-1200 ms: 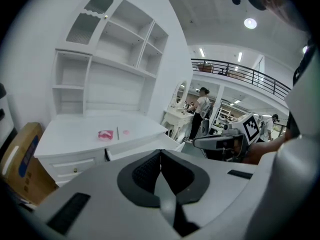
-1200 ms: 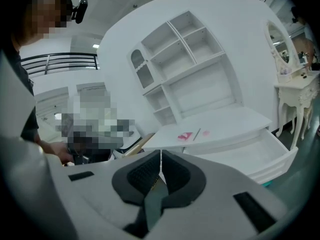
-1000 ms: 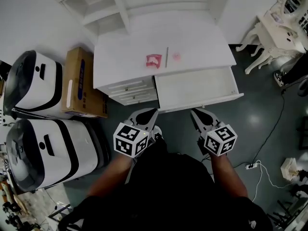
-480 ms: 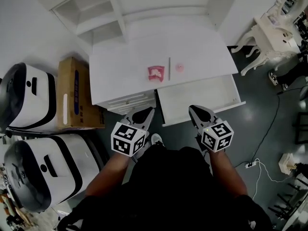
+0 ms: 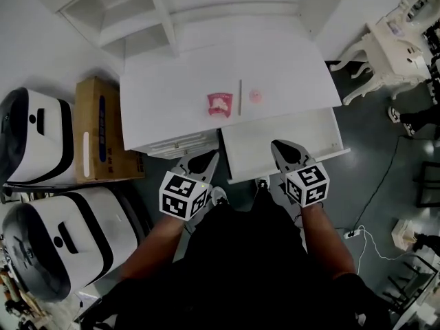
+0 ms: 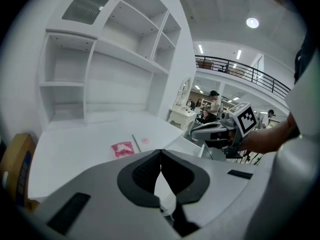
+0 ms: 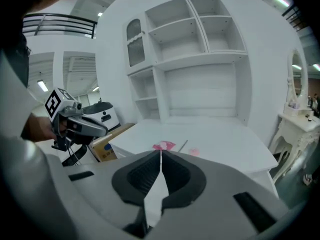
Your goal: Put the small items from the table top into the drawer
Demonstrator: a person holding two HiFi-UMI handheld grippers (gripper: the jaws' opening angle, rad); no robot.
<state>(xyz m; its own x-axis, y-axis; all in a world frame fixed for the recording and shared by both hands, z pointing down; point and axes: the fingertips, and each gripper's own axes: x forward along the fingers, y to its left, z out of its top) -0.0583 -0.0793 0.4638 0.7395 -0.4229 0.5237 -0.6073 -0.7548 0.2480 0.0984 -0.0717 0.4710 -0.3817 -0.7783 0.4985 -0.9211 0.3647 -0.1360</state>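
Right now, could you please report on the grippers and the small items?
Left gripper and right gripper shut, empty. Pink packet, stick, pink disc on table top. Drawer open, nothing in the way.

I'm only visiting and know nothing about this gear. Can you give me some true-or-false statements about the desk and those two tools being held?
1. The drawer stands open. True.
2. The red packet lies in the drawer. False: it lies on the table top.
3. The left hand-held gripper and the right hand-held gripper are both shut and empty. True.
4. The left hand-held gripper grips the thin stick. False: the stick lies on the table top, between the red packet and a small pink item.
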